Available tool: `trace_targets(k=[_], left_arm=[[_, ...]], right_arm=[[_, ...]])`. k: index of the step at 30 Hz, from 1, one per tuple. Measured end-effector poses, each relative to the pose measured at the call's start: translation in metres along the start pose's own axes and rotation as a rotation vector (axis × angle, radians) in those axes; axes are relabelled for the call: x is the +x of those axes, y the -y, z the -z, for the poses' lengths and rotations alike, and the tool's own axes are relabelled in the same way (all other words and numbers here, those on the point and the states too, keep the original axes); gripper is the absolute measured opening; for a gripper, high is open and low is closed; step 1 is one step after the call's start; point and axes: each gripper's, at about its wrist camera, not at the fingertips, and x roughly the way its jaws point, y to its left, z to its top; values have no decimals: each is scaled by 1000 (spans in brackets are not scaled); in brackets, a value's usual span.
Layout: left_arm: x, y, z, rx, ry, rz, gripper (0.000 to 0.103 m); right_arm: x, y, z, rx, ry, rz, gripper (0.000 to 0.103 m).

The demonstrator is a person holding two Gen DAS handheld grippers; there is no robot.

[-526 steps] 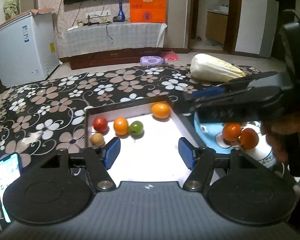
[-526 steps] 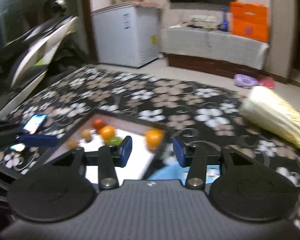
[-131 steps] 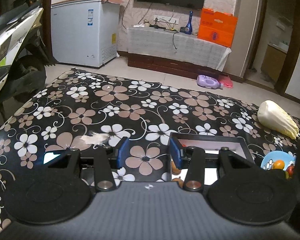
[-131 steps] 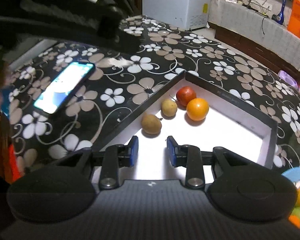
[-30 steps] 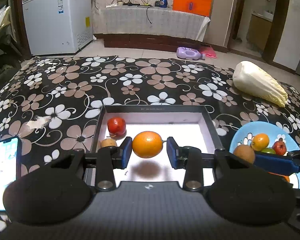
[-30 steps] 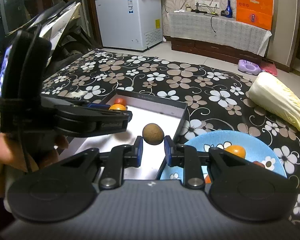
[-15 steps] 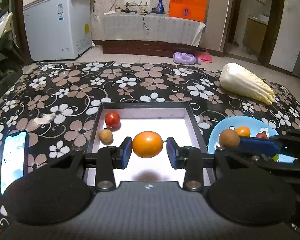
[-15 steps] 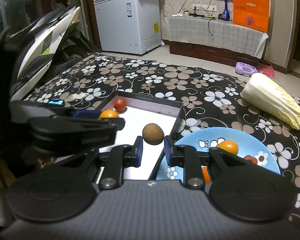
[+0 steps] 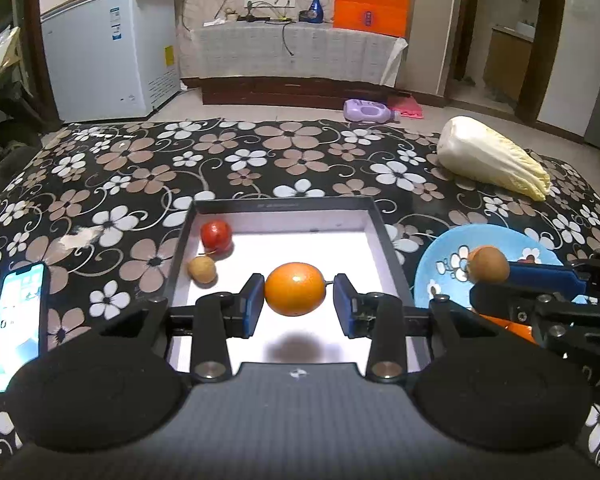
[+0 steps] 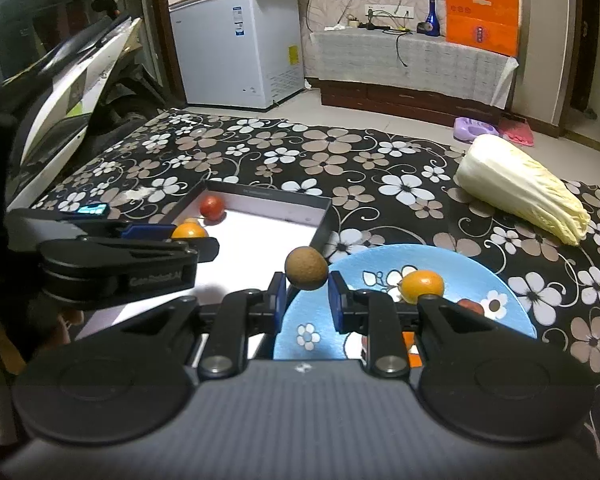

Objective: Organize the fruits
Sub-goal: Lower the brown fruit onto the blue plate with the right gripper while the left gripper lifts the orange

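My left gripper (image 9: 295, 300) is shut on an orange (image 9: 295, 289), held in the air above the white floor of the black-walled tray (image 9: 284, 204). A red fruit (image 9: 216, 233) and a small tan fruit (image 9: 201, 269) lie in the tray's far left corner. My right gripper (image 10: 306, 295) is shut on a brown round fruit (image 10: 306, 267), held over the near left rim of the blue flowered plate (image 10: 384, 258). On that plate lie an orange fruit (image 10: 422, 286) and a small red one (image 10: 470, 305). From the left wrist view the brown fruit (image 9: 489, 265) hangs over the plate (image 9: 444, 252).
A Chinese cabbage (image 9: 494, 164) lies at the far right of the flowered cloth. A lit phone (image 9: 19, 322) lies at the left near edge. Beyond the table stand a white freezer (image 9: 108, 46) and a covered cabinet; a scooter (image 10: 76, 76) stands at the left.
Both grippers have drifted a little with their fruits still held. The brown fruit now hangs over the plate's rim instead of the tray's right wall.
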Motion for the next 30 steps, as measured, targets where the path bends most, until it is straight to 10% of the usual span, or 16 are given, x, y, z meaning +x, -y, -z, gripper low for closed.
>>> trace_targets(k=[30], left_arm=[[5,28,-3,44,11,68,43]], right_arm=[[-5,22,4,25,-8,34,26]])
